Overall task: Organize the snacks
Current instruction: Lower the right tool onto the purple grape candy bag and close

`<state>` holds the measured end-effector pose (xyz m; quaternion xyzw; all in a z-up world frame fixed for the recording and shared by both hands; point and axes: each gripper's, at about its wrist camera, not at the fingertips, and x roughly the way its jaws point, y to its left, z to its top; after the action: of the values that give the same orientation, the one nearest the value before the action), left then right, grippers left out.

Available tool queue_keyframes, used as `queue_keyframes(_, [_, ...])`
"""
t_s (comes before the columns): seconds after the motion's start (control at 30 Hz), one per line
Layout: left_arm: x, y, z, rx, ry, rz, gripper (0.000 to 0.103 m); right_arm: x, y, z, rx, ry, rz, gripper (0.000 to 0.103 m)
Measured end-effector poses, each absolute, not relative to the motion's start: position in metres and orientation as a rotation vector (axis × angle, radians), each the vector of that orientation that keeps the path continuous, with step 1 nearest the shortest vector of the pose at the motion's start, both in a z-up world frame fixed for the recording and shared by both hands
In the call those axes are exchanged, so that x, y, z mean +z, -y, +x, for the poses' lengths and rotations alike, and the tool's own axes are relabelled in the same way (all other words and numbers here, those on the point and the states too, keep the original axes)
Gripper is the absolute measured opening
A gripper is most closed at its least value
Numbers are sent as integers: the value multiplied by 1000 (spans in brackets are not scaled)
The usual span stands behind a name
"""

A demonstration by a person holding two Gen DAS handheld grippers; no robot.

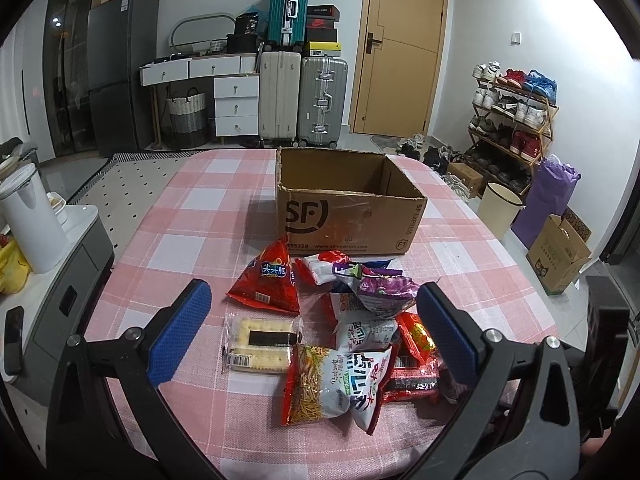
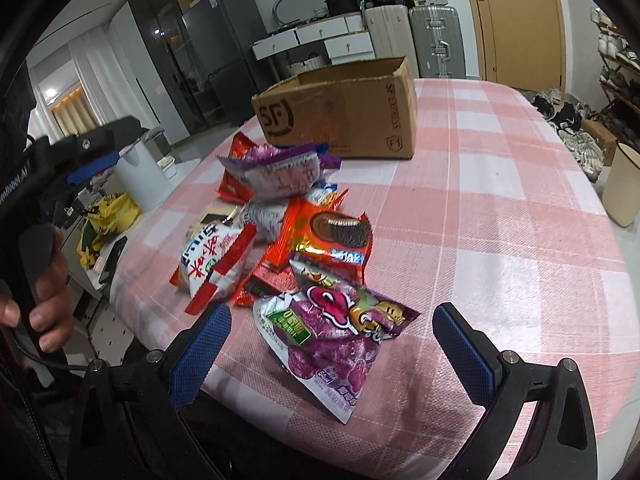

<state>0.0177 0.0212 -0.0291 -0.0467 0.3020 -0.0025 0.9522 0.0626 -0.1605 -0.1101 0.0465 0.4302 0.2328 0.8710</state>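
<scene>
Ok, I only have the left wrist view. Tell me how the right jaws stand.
Observer: The right gripper has its jaws wide open and holds nothing.
Operator: Name what lies in front of it.
Observer: A purple snack bag lies flat on the table, in the gap between the two jaws and touching neither.
Operator: Give me the next pack past that one.
Observer: An orange pack with a chocolate pie pictured on it lies face up, just behind the purple bag, at the near edge of the pile.
</scene>
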Motion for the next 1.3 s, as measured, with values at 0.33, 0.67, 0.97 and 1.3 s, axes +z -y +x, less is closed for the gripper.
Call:
queue_keyframes(0.33, [-33, -29, 21, 0, -624, -110, 102, -127, 154, 70, 494, -949, 85, 103])
queue_keyframes(0.67, [-38, -34, 25, 10, -633, -115, 102, -136, 157, 75, 490, -974, 112, 84])
queue_keyframes(0.97, [-39, -39, 27, 24, -636, -123, 102, -139, 158, 76, 505, -983, 128, 77])
queue_keyframes(1.3, [-37, -53, 22, 62, -635, -147, 102, -137, 170, 75, 538, -965, 217, 46])
